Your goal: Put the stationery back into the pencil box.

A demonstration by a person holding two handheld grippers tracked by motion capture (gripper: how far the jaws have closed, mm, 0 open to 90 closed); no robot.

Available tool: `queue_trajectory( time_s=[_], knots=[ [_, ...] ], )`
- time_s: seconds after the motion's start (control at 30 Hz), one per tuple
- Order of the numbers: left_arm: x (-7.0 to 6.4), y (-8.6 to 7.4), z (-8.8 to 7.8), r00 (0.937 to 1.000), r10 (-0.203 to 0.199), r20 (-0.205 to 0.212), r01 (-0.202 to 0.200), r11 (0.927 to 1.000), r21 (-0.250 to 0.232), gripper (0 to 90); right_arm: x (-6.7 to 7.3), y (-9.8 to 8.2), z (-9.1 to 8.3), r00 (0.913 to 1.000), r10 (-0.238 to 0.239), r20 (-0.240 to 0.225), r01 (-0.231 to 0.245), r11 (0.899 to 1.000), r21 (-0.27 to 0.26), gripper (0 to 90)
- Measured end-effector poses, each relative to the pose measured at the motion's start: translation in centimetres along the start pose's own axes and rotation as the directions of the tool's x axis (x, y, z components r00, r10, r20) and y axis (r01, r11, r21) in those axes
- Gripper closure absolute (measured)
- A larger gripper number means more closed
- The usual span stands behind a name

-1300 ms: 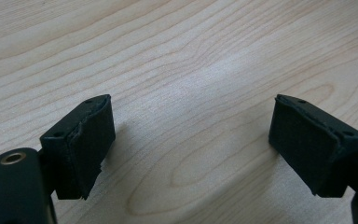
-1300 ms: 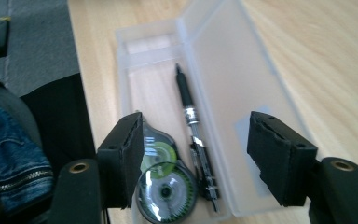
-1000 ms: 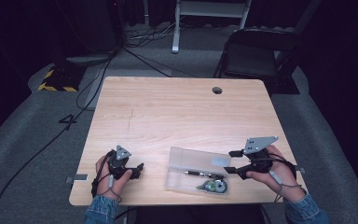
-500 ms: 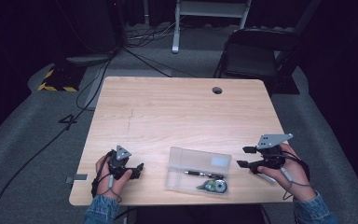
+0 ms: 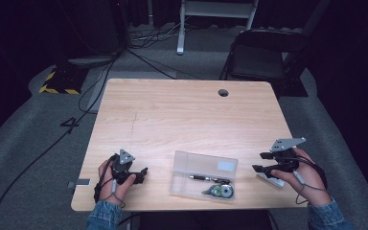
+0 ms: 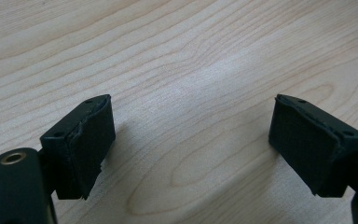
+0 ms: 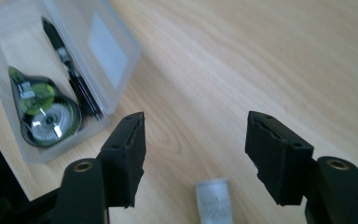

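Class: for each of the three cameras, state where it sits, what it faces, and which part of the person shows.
High view: above the near edge, facing down on the table; forearms, both hands.
Left gripper view: on the left gripper, facing bare wood; open jaws.
Right gripper view: on the right gripper; open jaws.
Shared: clear pencil case.

a large dark "4" marked on the grey floor, left of the table. print on the small white eraser too blurred to read.
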State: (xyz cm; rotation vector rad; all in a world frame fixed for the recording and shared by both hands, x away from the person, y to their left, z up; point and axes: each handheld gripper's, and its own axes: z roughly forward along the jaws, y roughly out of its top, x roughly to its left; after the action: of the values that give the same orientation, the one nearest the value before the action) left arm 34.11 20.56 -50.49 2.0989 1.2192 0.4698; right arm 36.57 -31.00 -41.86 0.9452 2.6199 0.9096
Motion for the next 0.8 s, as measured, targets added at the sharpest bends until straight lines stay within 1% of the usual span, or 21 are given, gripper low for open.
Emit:
queue_trajectory(
  time_s=[0.03,0.07,0.2,0.3,0.4,0.5,0.53,0.57,0.7,0.73,0.77,0.8],
  knots=[
    [0.0,0.0,0.0,1.0,0.0,0.0,0.0,1.0,0.0,14.9,-0.1,-0.2,0.1,0.9999,0.011,-0.001,-0.011,1.0,0.018,40.1],
    [0.0,0.0,0.0,1.0,-0.002,0.001,0.002,1.0,0.001,14.8,-0.3,-0.3,0.3,1.0,0.003,0.004,-0.004,1.0,0.024,39.6],
    [0.0,0.0,0.0,1.0,0.0,0.0,0.0,1.0,0.0,14.8,-0.7,-0.7,0.6,0.9997,0.002,0.024,-0.004,0.997,0.071,39.0],
    [0.0,0.0,0.0,1.0,0.0,0.0,0.0,1.0,0.0,14.8,-1.0,-1.0,0.8,0.9995,0.005,0.03,-0.008,0.994,0.105,39.2],
    [0.0,0.0,0.0,1.0,0.0,0.0,0.0,1.0,0.0,14.9,-1.2,-1.3,1.0,0.9993,-0.005,0.036,0.0,0.991,0.135,40.0],
    [0.0,0.0,0.0,1.0,0.0,0.0,0.0,1.0,0.0,14.8,-1.4,-1.5,1.2,0.9994,-0.017,0.032,0.011,0.985,0.174,41.4],
    [0.0,0.0,0.0,1.0,0.0,0.0,0.0,1.0,0.0,14.9,-1.4,-1.5,1.2,0.9994,-0.017,0.032,0.011,0.985,0.174,41.4],
    [0.0,0.0,0.0,1.0,0.0,0.0,0.0,1.0,0.0,14.9,-1.4,-1.7,1.3,0.9994,-0.019,0.028,0.013,0.981,0.194,42.7],
    [0.0,0.0,0.0,1.0,-0.002,0.001,0.002,1.0,0.001,14.8,-1.5,-2.0,1.6,0.9995,-0.026,0.018,0.021,0.97,0.244,45.2],
    [0.0,0.0,0.0,1.0,-0.002,0.001,0.002,1.0,0.001,14.9,-1.5,-2.0,1.7,0.9995,-0.024,0.018,0.019,0.967,0.253,45.6],
    [0.0,0.0,0.0,1.0,0.0,0.0,0.0,1.0,0.0,14.9,-1.5,-2.0,1.7,0.9995,-0.024,0.018,0.019,0.967,0.253,45.6],
    [0.0,0.0,0.0,1.0,-0.001,0.0,0.001,1.0,0.0,14.9,-1.6,-2.1,1.7,0.9994,-0.034,0.011,0.029,0.961,0.274,46.9]
  ],
)
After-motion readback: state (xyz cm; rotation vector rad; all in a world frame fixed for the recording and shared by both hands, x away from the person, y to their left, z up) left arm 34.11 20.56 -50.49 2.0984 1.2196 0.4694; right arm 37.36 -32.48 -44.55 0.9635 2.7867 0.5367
